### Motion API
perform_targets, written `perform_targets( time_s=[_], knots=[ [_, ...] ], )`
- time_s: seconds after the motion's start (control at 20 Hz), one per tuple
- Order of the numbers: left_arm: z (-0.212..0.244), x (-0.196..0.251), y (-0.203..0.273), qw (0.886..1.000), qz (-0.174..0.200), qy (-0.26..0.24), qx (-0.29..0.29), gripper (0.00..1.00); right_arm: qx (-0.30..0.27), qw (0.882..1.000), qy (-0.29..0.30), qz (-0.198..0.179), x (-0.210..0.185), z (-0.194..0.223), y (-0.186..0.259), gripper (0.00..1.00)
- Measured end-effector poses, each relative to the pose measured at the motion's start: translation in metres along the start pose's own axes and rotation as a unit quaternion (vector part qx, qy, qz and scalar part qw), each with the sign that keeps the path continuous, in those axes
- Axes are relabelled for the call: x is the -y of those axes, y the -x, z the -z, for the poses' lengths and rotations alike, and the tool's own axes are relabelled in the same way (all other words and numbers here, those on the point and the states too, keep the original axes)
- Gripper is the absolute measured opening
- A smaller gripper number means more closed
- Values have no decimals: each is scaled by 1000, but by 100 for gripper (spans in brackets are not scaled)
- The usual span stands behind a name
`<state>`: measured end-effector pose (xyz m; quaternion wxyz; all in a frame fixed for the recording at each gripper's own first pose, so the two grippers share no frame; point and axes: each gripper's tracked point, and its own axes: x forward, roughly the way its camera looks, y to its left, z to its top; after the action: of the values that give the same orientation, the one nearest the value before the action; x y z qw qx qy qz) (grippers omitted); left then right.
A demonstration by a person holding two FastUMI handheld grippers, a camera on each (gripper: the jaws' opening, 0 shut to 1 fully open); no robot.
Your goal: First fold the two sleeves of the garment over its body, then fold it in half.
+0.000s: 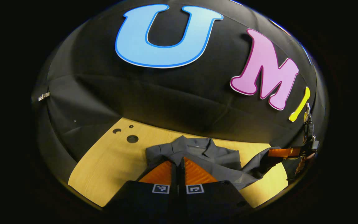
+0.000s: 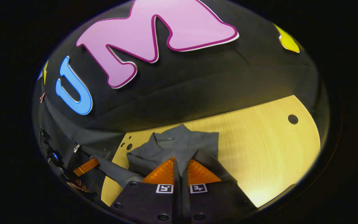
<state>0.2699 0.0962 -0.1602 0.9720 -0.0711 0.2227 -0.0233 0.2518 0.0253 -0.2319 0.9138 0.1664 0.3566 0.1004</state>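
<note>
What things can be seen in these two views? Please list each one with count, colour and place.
shirt: one, dark grey, collared, lying on the table, collar toward the wall
table: one, light wood, with round holes
booth wall: one, black cloth, behind the table
left tool: one, closed on shirt fabric, also seen far left in the right gripper view
right tool: one, closed on shirt fabric, also seen far right in the left gripper view

garment [image 1: 207, 155]: plain dark grey
tabletop [image 1: 113, 161]: pale yellow wood grain, dark round holes
booth wall [image 1: 154, 90]: black cloth
</note>
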Motion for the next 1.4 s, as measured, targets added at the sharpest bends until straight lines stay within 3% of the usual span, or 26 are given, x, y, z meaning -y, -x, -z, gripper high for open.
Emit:
perform_targets(
  time_s=[0.2, 0.5, 0.75, 0.95, 1.0, 1.1, 1.2, 1.25, 1.3, 1.35, 1.4],
  knots=[
    [-13, -23, -50, 1000, -10, 24, 6, 5, 23, 1000, -14, 1, -1, -29, -43, 5],
    [-3, -54, -118, 998, -22, 54, -6, 5, 22, 999, -2, 24, 19, -29, -102, 5],
    [18, -63, -161, 999, -30, 5, -27, 5, 23, 999, -1, 48, 37, -21, -143, 5],
    [27, -67, -164, 998, -55, -14, -42, 9, 4, 997, 11, 73, 48, -3, -150, 7],
    [28, -65, -165, 997, -58, -17, -43, 11, 1, 997, 15, 75, 49, -3, -148, 17],
    [28, -58, -161, 997, -50, -28, -48, 24, 8, 997, 17, 76, 50, -3, -144, 52],
    [21, -49, -154, 998, -42, -37, -42, 65, 15, 997, 14, 79, 49, -9, -138, 87],
    [13, -47, -148, 997, -47, -46, -34, 85, 17, 996, 15, 80, 49, -11, -132, 91],
    [4, -48, -142, 996, -53, -62, -23, 87, 23, 996, 19, 82, 49, -15, -125, 96],
    [-8, -47, -134, 995, -57, -77, -11, 98, 30, 996, 27, 86, 49, -19, -117, 99],
    [-17, -44, -124, 994, -58, -88, 0, 96, 38, 994, 37, 91, 48, -22, -110, 98]
  ],
)
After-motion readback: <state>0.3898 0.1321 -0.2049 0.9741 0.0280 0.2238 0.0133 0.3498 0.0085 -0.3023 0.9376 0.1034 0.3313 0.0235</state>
